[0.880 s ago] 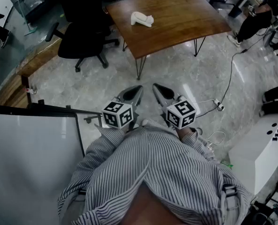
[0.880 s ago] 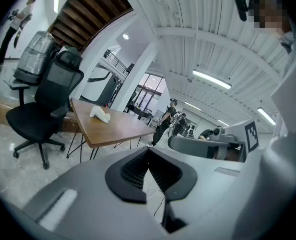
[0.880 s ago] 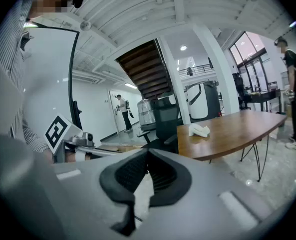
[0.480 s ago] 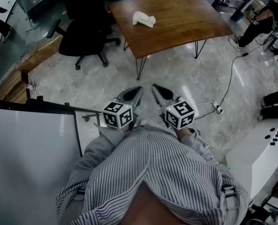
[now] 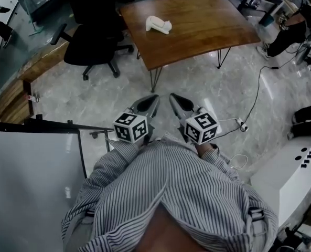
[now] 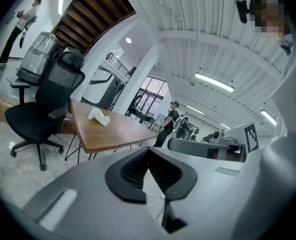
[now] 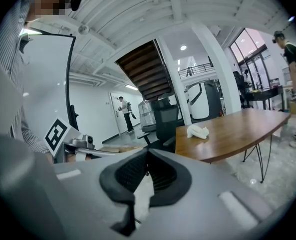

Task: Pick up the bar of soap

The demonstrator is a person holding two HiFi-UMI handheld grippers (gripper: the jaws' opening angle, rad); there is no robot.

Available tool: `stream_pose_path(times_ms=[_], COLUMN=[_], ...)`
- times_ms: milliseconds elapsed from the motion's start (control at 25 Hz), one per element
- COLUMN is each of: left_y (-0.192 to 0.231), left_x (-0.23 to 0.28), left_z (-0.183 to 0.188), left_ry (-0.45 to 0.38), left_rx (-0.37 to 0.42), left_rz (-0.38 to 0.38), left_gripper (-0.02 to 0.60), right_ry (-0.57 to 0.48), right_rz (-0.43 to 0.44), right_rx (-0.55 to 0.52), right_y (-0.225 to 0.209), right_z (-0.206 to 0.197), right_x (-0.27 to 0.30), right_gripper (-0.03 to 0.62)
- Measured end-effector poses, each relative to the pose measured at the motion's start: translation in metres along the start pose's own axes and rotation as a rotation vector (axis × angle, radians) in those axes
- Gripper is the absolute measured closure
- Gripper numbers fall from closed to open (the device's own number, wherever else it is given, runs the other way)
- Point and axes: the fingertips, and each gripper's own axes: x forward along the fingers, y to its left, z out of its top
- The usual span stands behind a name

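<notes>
The bar of soap is a white lumpy piece lying on the brown wooden table, far ahead of me across the floor. It also shows in the left gripper view as the soap and in the right gripper view as the soap. My left gripper and right gripper are held side by side close to my striped shirt, over the marble floor and well short of the table. Both are shut with nothing between the jaws, which meet at their tips in the left gripper and the right gripper.
A black office chair stands left of the table. A whiteboard on a stand is at my left. A cable and power strip lie on the floor to the right, near a white console. A person stands at the far right.
The table, soap and whiteboard have slid slightly down in the head view, so I have come a little nearer. Both grippers keep their place and stay shut.
</notes>
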Motion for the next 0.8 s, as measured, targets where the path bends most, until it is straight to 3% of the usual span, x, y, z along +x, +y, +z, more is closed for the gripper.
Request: stream_pose_path(times_ms=[200,360,800], left_y=[-0.003,0.01,0.095], left_x=[0.022,0.037,0.092], left_z=[-0.001,0.005,0.067], left_ry=[-0.013,-0.023,-0.082], left_rx=[0.019,-0.02,-0.01], left_rz=[0.004,0.015,0.064], left_gripper=[0.577,0.577,0.577], right_ry=[-0.011,0.023,0.004], right_rz=[-0.008,-0.012,-0.03], right_rx=[0.015,0.031,0.014], right_y=[-0.024,-0.043,-0.103], right_z=[0.001,-0.001,0.034], right_x=[0.0,0.01,0.096], right_gripper=[0.592,0.592,0.592])
